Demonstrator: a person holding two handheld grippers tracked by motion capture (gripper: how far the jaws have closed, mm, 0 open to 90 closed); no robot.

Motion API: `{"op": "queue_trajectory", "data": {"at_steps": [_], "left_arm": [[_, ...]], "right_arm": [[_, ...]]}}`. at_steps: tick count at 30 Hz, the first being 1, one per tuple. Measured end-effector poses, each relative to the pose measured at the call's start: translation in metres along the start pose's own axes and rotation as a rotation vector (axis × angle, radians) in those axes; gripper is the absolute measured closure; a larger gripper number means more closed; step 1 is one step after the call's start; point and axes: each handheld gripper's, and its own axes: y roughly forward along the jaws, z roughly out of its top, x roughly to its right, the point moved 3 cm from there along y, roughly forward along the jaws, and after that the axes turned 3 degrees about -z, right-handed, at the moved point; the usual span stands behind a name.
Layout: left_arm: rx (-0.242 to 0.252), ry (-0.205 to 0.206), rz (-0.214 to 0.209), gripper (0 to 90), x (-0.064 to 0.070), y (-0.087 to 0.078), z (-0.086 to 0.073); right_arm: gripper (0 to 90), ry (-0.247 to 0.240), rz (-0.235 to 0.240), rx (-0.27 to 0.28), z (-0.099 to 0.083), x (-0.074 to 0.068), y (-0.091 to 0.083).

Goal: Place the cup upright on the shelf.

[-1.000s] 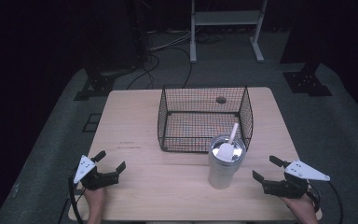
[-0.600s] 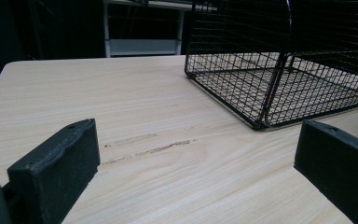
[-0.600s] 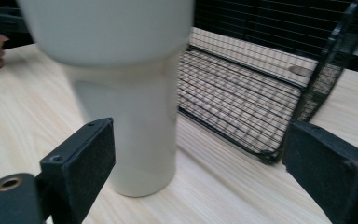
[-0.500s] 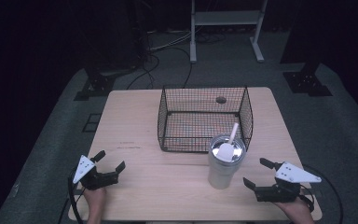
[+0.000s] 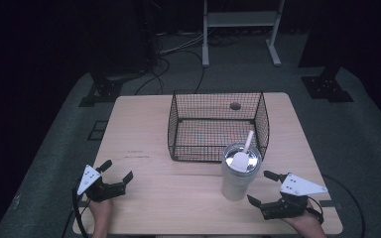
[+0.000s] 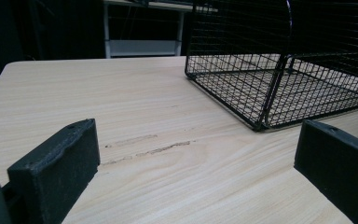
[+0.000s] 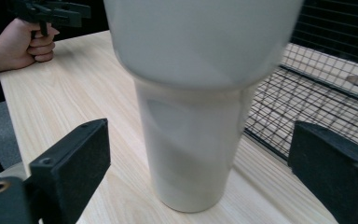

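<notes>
High view, my right tool (image 5: 265, 187) spread at 4 o'clock of the white tumbler (image 5: 238, 174), left tool (image 5: 116, 170) spread, wire basket (image 5: 216, 124) at 12 o'clock of the tumbler.

A black wire basket (image 5: 217, 126) stands upright near the far middle of the pale wooden surface (image 5: 139, 129), with a small dark round object (image 5: 235, 105) seen at its far wall. Beyond the surface, black cables (image 5: 171, 54) trail across the grey floor (image 5: 357, 124) beside a white metal stand (image 5: 238, 22).

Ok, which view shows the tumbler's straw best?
The high view: the straw leans from the tumbler lid toward the wire basket. The right gripper view shows the tumbler's wall between the open right claw, with the top cut off.
</notes>
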Motion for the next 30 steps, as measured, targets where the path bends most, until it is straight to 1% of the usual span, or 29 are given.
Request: {"op": "queue_trajectory", "data": {"at_steps": [5, 9, 11, 14, 18, 19, 25, 30], "left_arm": [[0.001, -0.003, 0.000, 0.0, 0.000, 0.000, 0.000], [0.001, -0.002, -0.002, 0.0, 0.000, 0.000, 0.000], [0.001, -0.003, -0.002, 0.0, 0.000, 0.000, 0.000], [0.002, -0.002, -0.003, 0.0, 0.000, 0.000, 0.000], [0.002, -0.004, -0.003, 0.0, 0.000, 0.000, 0.000], [0.002, -0.003, -0.004, 0.0, 0.000, 0.000, 0.000], [0.004, -0.005, -0.004, 0.0, 0.000, 0.000, 0.000], [0.005, -0.005, -0.004, 0.0, 0.000, 0.000, 0.000]], "right_arm": [[4.0, -0.001, 0.022, -0.002, 0.002, -0.003, 0.008], [3.4, 0.004, 0.027, -0.010, 0.003, -0.005, 0.017], [3.4, -0.001, 0.027, -0.015, 0.003, -0.005, 0.021], [3.0, 0.003, 0.040, -0.020, 0.003, -0.006, 0.027], [2.7, -0.005, 0.025, -0.024, 0.004, -0.007, 0.034], [2.7, 0.001, 0.024, -0.022, 0.004, -0.007, 0.035], [2.7, 0.015, 0.001, 0.007, 0.006, -0.006, 0.046], [2.8, 0.008, -0.016, 0.023, 0.007, -0.007, 0.055]]}}
